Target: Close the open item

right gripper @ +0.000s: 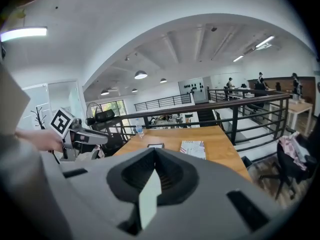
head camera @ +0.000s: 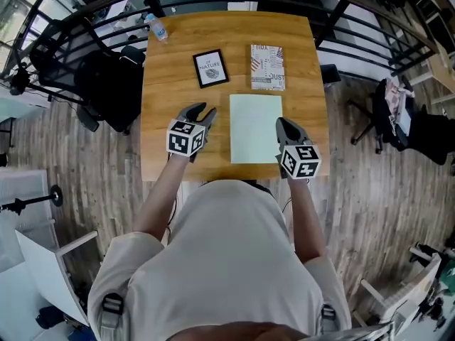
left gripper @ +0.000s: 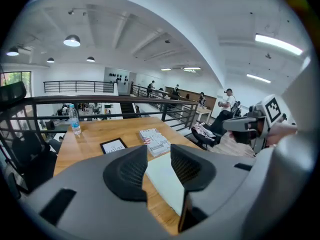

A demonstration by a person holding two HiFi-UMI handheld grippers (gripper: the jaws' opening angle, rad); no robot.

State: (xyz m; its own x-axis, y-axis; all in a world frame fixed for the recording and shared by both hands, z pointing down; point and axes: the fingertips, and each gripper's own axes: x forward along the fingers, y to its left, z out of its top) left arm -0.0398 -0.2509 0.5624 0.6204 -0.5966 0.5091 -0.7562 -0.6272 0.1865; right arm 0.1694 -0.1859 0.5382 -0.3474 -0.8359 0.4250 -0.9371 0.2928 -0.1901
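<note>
Room: open office gallery, with a black railing (right gripper: pixel 234 126) beyond the wooden bench (head camera: pixel 163 91).
Left gripper (head camera: pixel 204 112): jaws spread apart, with nothing between them.
Pale green book (head camera: pixel 254 128): lies flat on the bench between the two pairs of jaws, just right of the left ones.
Right gripper (head camera: pixel 284 125): jaws pressed together on the right edge of the pale green book.
Beyond the jaws: framed picture (head camera: pixel 210 68), printed book (head camera: pixel 267 67), and a water bottle (head camera: pixel 157 28) far at the left.
</note>
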